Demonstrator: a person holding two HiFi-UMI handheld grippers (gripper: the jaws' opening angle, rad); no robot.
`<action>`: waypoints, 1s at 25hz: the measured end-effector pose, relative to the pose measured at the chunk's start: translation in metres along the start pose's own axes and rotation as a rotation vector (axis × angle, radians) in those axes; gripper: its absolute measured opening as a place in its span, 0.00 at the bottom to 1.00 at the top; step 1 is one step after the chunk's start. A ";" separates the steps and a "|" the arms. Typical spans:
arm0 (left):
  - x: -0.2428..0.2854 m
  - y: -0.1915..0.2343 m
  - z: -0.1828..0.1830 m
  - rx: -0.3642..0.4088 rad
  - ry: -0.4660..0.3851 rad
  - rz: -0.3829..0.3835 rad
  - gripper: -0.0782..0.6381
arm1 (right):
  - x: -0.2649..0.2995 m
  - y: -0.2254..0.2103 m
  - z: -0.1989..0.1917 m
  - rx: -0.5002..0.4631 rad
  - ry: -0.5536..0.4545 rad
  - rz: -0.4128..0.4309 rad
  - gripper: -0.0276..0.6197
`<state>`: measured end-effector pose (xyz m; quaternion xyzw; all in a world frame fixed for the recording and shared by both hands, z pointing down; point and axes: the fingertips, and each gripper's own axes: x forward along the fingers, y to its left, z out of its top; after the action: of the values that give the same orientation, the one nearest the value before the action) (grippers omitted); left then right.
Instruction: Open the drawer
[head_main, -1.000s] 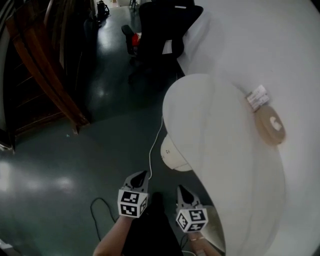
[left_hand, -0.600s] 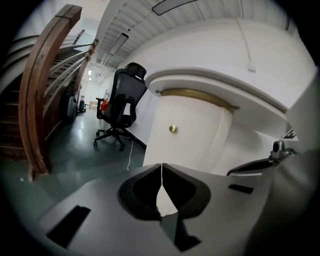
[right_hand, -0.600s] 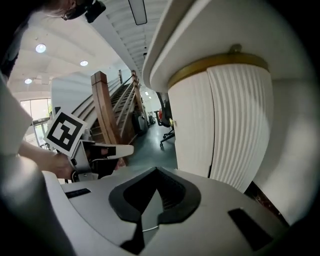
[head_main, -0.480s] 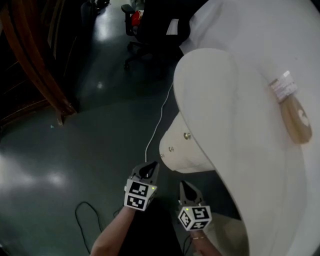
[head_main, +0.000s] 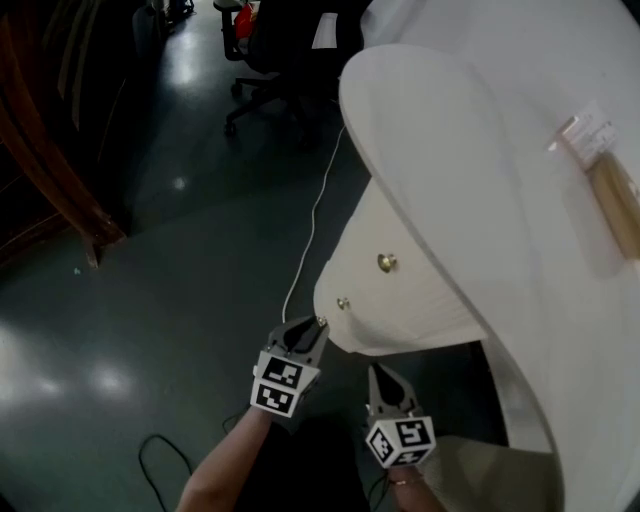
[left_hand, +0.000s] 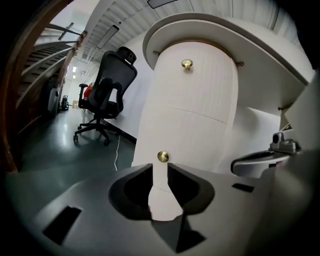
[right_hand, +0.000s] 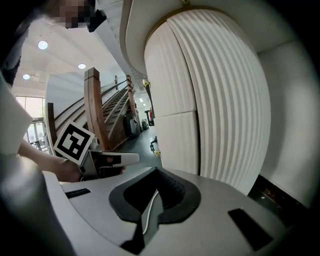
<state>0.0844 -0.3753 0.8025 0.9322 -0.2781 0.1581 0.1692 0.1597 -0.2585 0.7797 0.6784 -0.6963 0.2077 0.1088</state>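
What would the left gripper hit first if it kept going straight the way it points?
Most likely the lower brass knob on the white cabinet, just beyond the left gripper; its jaws have just been opening, nothing between them. Distance unclear.

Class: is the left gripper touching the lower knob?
Apart. The left gripper view shows the lower knob beyond the left gripper's jaws, just opening, nothing between them.
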 end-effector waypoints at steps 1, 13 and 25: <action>0.008 0.001 -0.002 0.008 -0.003 -0.014 0.22 | 0.003 -0.004 -0.006 0.007 -0.006 -0.007 0.05; 0.061 -0.005 0.004 0.102 -0.053 -0.095 0.29 | 0.020 -0.044 -0.025 -0.015 -0.083 -0.091 0.05; 0.065 -0.004 0.012 0.143 -0.066 -0.112 0.25 | 0.019 -0.042 -0.021 0.006 -0.096 -0.102 0.05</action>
<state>0.1407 -0.4070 0.8156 0.9607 -0.2188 0.1369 0.1017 0.1970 -0.2662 0.8129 0.7224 -0.6647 0.1712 0.0833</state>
